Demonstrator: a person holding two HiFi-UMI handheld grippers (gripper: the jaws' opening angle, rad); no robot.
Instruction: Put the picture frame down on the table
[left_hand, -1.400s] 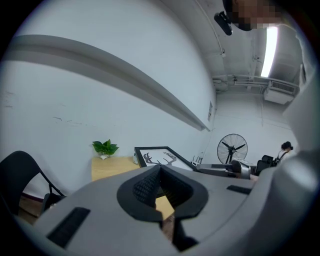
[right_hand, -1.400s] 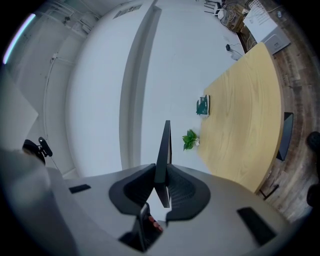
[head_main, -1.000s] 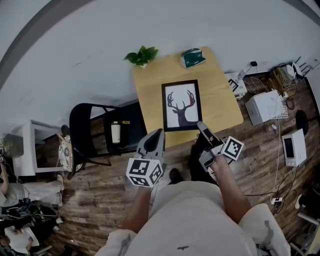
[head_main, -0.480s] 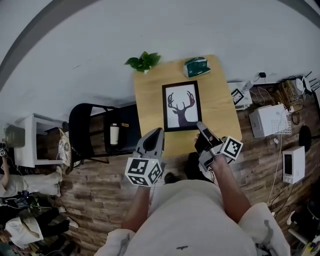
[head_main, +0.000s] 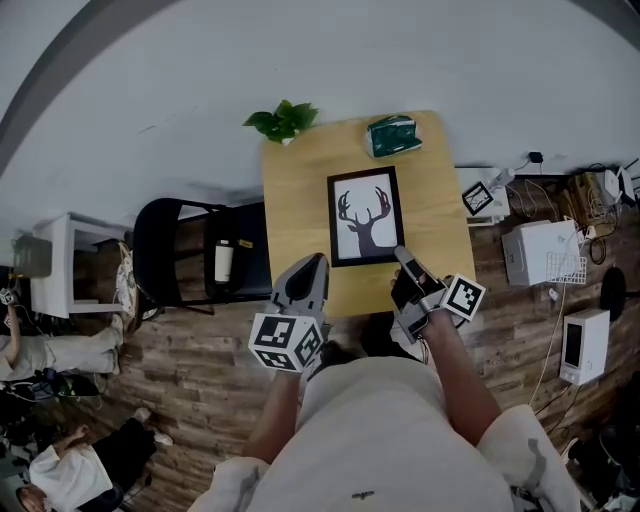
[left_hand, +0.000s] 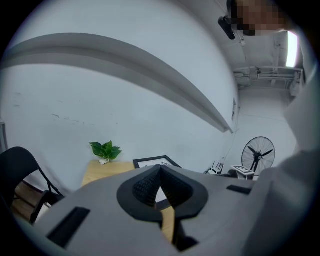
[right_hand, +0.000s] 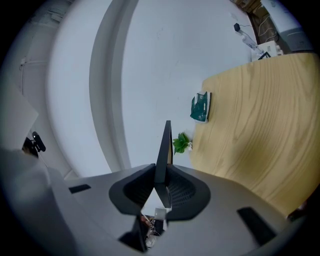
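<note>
Between rt tool (right_hand: 161, 171) jaws, picture frame (right_hand: 164, 144) edge-on, deer print (head_main: 362, 213) overhead

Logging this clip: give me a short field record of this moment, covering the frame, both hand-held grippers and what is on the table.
picture frame: black, deer print, over the wooden table
right hand-held gripper: shut on the picture frame's near edge
left hand-held gripper: jaws together, nothing between them, short of the frame
also on table: small plant at the far left corner; green packet at the far edge
frame resting flat on table: cannot tell
beside table: black chair
</note>
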